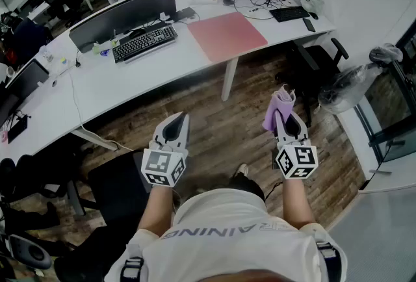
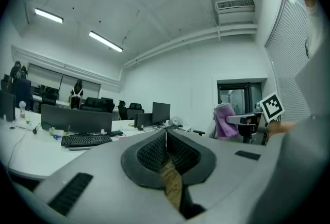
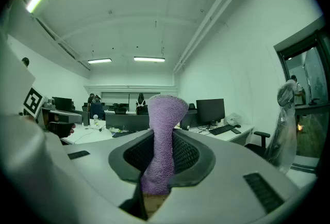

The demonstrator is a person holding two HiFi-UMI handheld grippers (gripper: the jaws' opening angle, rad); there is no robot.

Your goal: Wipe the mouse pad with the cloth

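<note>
Right gripper view shows the right claw (image 3: 161,138) pinching the cloth (image 3: 166,114), seemingly soft and floppy, low down; the left claw (image 2: 166,140) is pressed together, the mouse pad (image 1: 227,35) well apart on the surface (image 1: 162,73).

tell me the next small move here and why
Probably carry the right gripper forward to the pink mouse pad. It is already shut on the purple cloth, but it hangs over the wooden floor, well short of the white desk where the pad lies.
</note>
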